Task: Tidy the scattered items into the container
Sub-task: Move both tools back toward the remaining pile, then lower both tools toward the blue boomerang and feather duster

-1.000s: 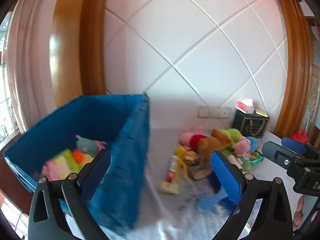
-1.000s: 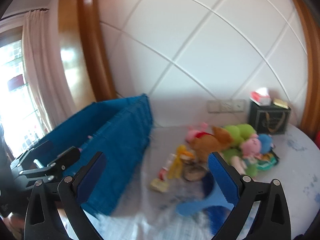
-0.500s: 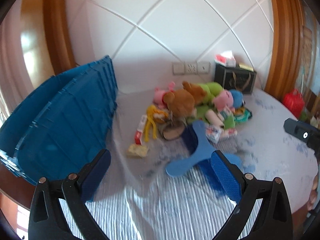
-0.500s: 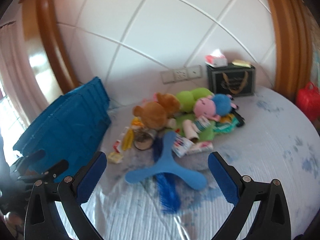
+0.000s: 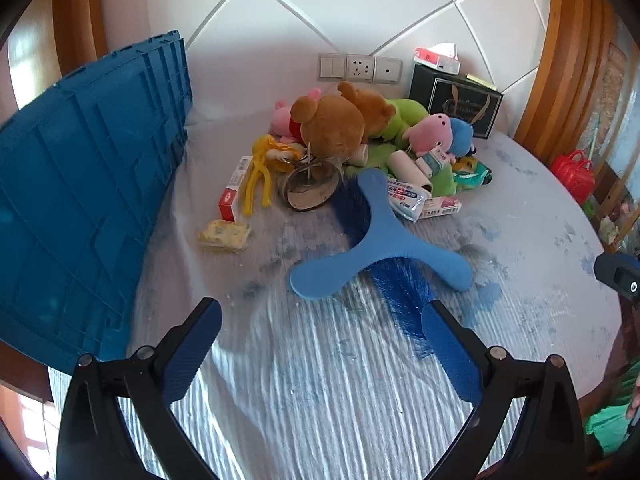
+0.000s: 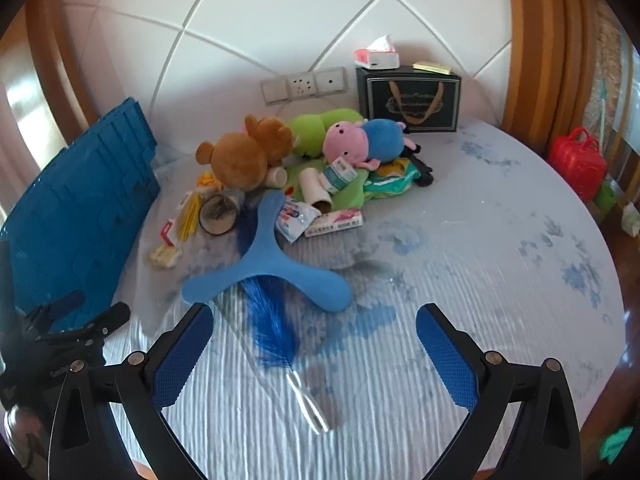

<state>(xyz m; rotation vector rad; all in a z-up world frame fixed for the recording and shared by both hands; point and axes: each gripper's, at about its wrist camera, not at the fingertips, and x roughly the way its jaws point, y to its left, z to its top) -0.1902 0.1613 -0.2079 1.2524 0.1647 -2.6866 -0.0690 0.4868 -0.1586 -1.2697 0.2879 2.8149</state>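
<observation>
Both grippers, left (image 5: 320,344) and right (image 6: 312,344), hover spread wide and empty over the table's (image 6: 500,280) near edge. The boomerang (image 6: 268,268) lies mid-table over a feather (image 6: 270,328); the crate (image 5: 80,184) (blue) sits at the left edge.

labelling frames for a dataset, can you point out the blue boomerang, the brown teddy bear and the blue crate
blue boomerang (image 6: 267,268), right wrist view, on the hub where its three arms meet.
brown teddy bear (image 5: 332,126), left wrist view, on the round back of its head.
blue crate (image 5: 86,152), left wrist view, on its ribbed outer side wall.
</observation>
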